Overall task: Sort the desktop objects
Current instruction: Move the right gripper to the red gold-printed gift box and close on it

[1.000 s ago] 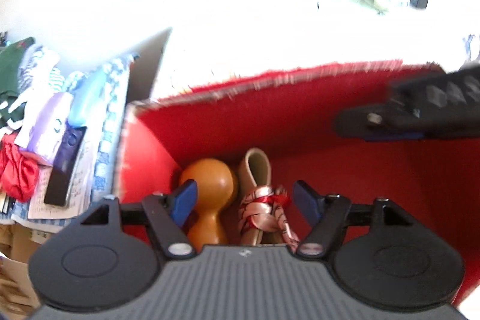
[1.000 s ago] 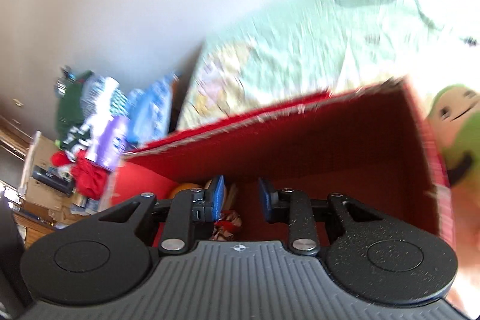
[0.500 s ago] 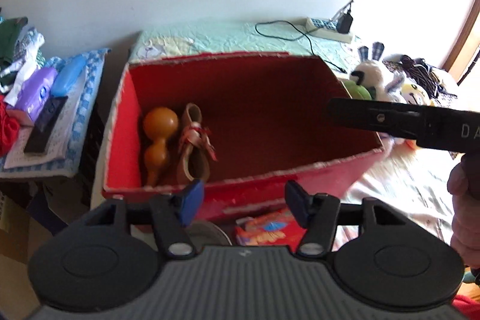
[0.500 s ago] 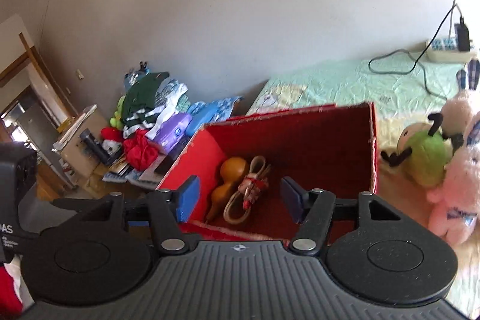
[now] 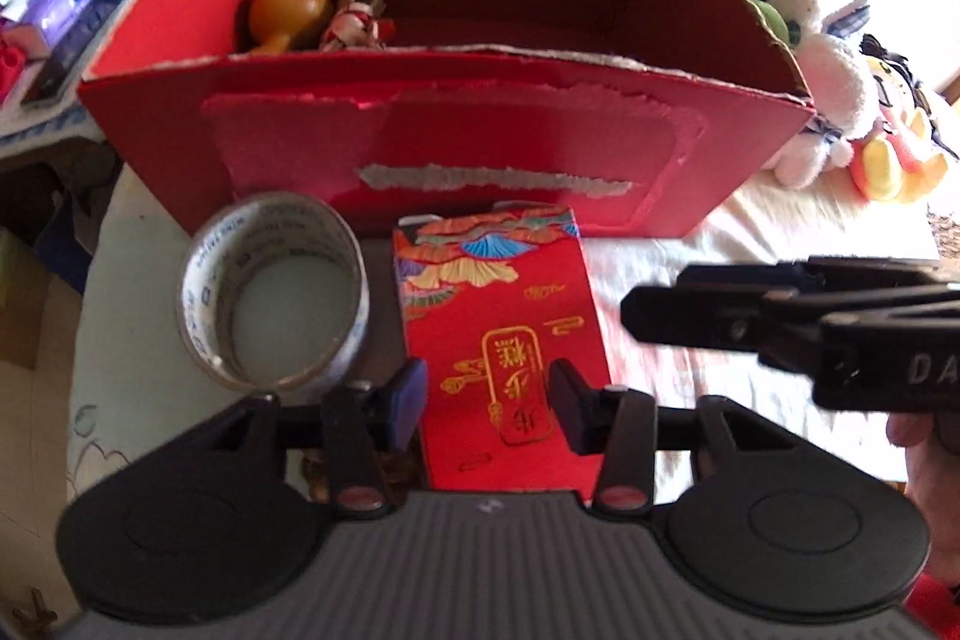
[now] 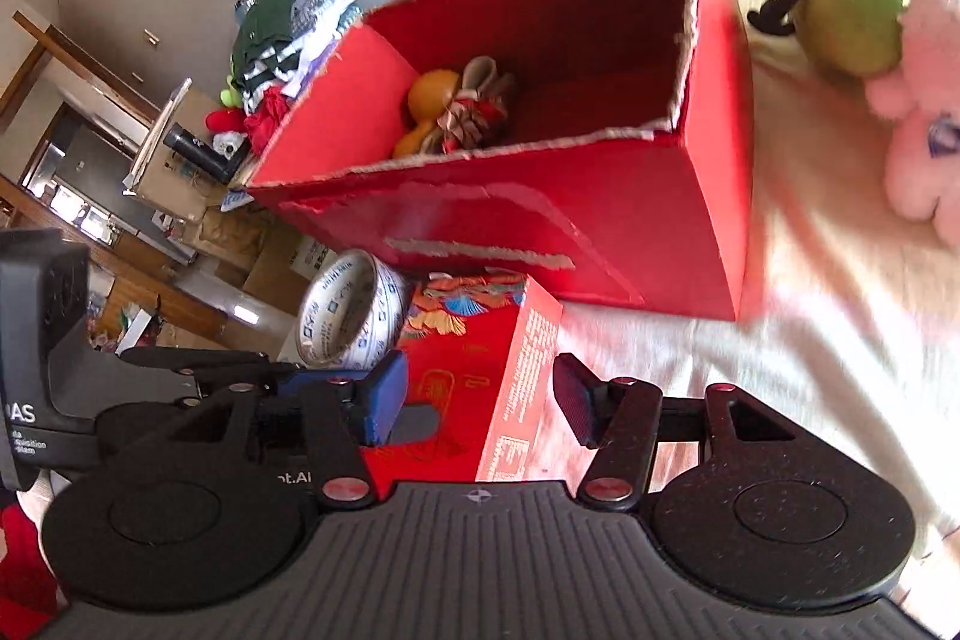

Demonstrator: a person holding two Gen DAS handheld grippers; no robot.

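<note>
Both grippers hovered with fingers spread wide and empty over a flat red packet printed with gold characters and a fan pattern point(image 5: 501, 334) — the left gripper point(image 5: 487, 403) straddling its near end, the right gripper point(image 6: 480, 403) beside it, apparently lining up a grasp. The packet lay flat on the pale cloth, its long axis running away from the cameras toward the open red cardboard box point(image 5: 456, 148). A roll of clear tape point(image 5: 273, 289) sat just to its left; inside the box lay an orange gourd point(image 5: 288, 13) and a coiled ribbon-tied strap point(image 5: 357, 19).
</note>
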